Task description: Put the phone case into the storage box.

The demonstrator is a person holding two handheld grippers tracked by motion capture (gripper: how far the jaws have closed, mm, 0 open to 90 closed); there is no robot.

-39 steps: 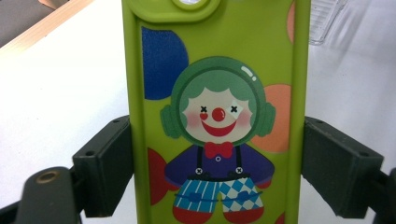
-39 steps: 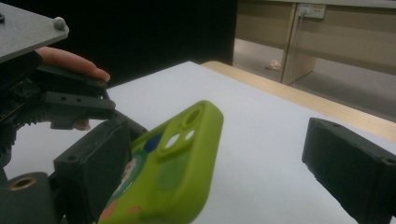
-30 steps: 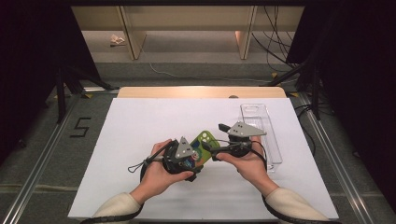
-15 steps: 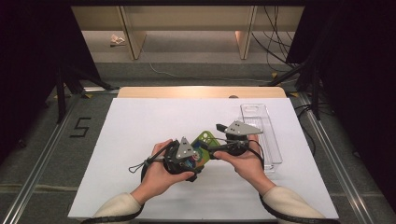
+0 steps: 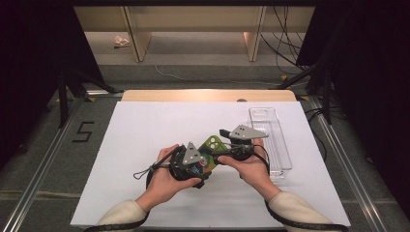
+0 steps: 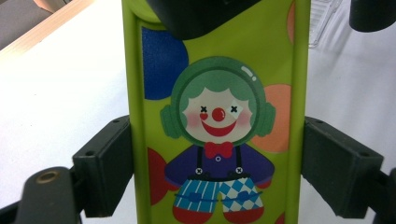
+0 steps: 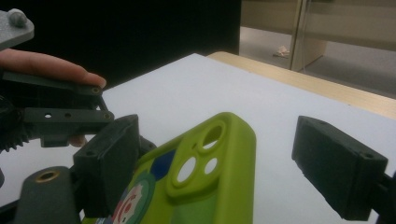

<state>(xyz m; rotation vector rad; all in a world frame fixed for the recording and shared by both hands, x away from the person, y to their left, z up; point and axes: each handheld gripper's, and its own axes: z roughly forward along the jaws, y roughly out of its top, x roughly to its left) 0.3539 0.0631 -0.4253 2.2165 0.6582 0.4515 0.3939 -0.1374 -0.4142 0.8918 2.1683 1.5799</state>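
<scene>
Near the centre of the high view, the green phone case [image 5: 211, 145] is held above the white table [image 5: 145, 135]; the left gripper [image 6: 217, 158] clamps its long edges; the right gripper [image 7: 233, 163] stands apart around the camera end; the case looks light and flexible, so gripping the rims seems best.
</scene>
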